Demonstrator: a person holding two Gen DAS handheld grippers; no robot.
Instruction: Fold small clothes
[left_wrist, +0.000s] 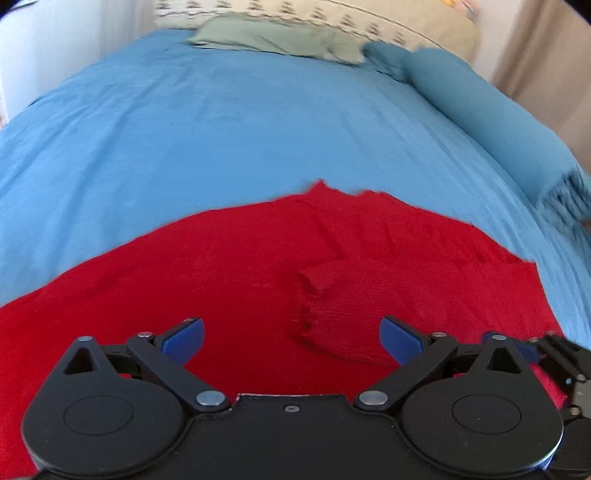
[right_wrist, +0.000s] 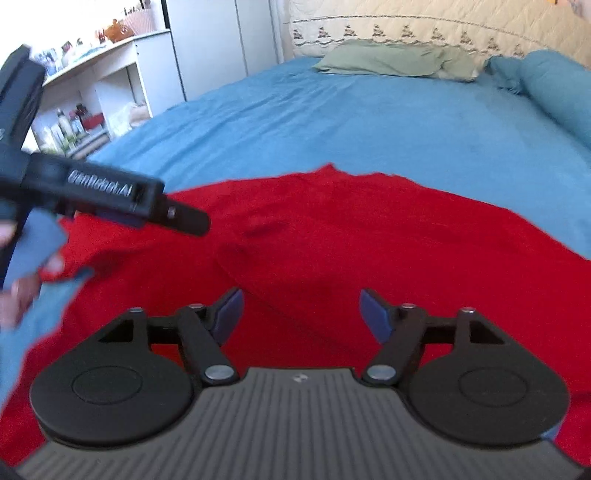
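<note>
A red garment (left_wrist: 240, 266) lies spread on the blue bedsheet (left_wrist: 221, 122), with a raised fold near its middle. My left gripper (left_wrist: 291, 338) is open and empty just above the garment's near part. In the right wrist view the same red garment (right_wrist: 369, 236) fills the foreground, with a folded flap (right_wrist: 280, 273) lying across it. My right gripper (right_wrist: 301, 314) is open and empty above that flap. The left gripper's body (right_wrist: 110, 192) shows at the left, over the garment's left edge. Part of the right gripper (left_wrist: 561, 358) shows at the lower right of the left wrist view.
A green pillow (right_wrist: 395, 61) and a blue bolster (right_wrist: 557, 85) lie at the bed's head against a quilted headboard (right_wrist: 424, 26). A fringed blue blanket (left_wrist: 517, 136) lies along the right side. White shelves with bottles (right_wrist: 74, 118) stand left of the bed.
</note>
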